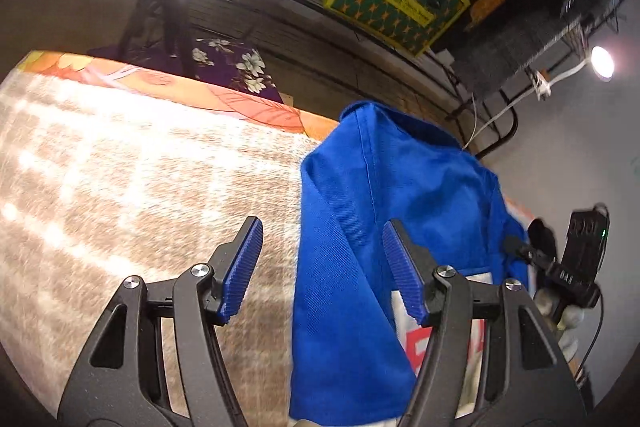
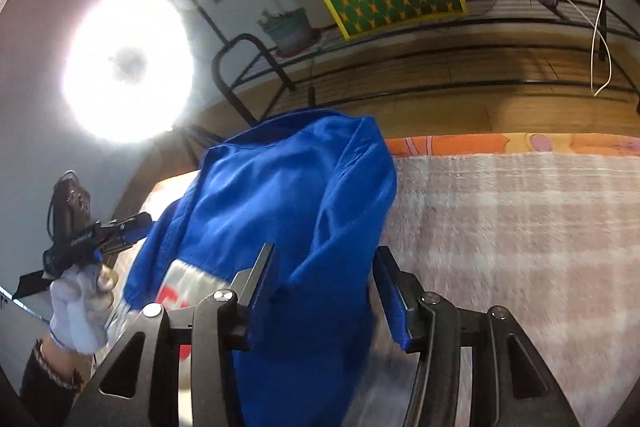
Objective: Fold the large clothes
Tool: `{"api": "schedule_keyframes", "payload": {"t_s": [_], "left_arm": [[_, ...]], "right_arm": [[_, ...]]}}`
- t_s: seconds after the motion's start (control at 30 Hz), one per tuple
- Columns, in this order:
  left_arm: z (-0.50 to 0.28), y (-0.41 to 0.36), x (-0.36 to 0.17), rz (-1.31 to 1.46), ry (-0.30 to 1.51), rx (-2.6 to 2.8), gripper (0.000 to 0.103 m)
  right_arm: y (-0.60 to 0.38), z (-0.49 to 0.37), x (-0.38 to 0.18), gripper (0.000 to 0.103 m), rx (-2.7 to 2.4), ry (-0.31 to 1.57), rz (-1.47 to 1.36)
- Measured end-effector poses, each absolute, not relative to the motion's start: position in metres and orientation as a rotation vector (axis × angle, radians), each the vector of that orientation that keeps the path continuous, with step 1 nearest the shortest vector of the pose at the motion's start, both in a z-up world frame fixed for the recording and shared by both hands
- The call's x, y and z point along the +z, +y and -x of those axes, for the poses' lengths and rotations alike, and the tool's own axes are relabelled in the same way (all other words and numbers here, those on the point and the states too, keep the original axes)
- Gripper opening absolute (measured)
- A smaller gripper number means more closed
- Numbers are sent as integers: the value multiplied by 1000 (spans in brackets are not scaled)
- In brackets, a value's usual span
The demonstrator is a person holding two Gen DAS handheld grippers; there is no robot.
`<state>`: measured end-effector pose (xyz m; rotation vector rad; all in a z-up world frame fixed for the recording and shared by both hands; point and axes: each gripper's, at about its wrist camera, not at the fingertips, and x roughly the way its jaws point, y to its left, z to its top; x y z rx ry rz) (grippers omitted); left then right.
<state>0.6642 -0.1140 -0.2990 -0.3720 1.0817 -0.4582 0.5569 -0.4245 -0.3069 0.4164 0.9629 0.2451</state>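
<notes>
Barely begun: blue garment (image 2: 280,195) bunched, unfolded, on the bed (image 2: 520,227). Left claw (image 1: 322,267) wide, empty; right claw (image 2: 324,291) wide, seemingly straddling cloth.

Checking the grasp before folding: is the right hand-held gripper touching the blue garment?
Touching. The right wrist view shows the blue garment draped between the right hand-held gripper's open fingers, lying against both.

The left gripper (image 1: 322,269) has its jaws spread wide apart. The right gripper (image 2: 324,291) is also wide open. A white-gloved hand (image 2: 78,307) holds the left gripper's handle, wrist bent upward.
</notes>
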Motion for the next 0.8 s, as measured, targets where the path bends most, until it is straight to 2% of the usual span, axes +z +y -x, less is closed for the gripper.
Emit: {"api": "schedule_keyframes", "payload": {"t_s": [0.03,0.2,0.27,0.33,0.37,0.4,0.5,0.57,0.8], "left_arm": [[-665,-120,-301,352,1090,-471,64],[-666,-149,-299,181,1094,-491,64],[-666,-155,-299,142,1092,-479,62],[-664,-160,-299,101,1075,-454,50],[-663,-161,-299,87,1070,-446,35],[-661,-162,-299,76,1061,-433,26],[-656,-165,-298,49,1037,-426,8],[-651,-169,-293,20,1006,-418,5],[-625,-157,-245,108,867,-429,2]], "right_arm": [[-423,-560,-311,45,248,967,-417],[-412,-566,-313,44,270,967,-379],[-410,-567,-313,37,259,971,-359],[-408,-566,-313,30,244,972,-343],[-408,-565,-313,26,238,972,-337],[-408,-565,-312,24,232,970,-333],[-405,-563,-309,11,213,961,-296],[-398,-560,-303,4,199,942,-239],[-377,-534,-244,2,182,825,-119]]}}
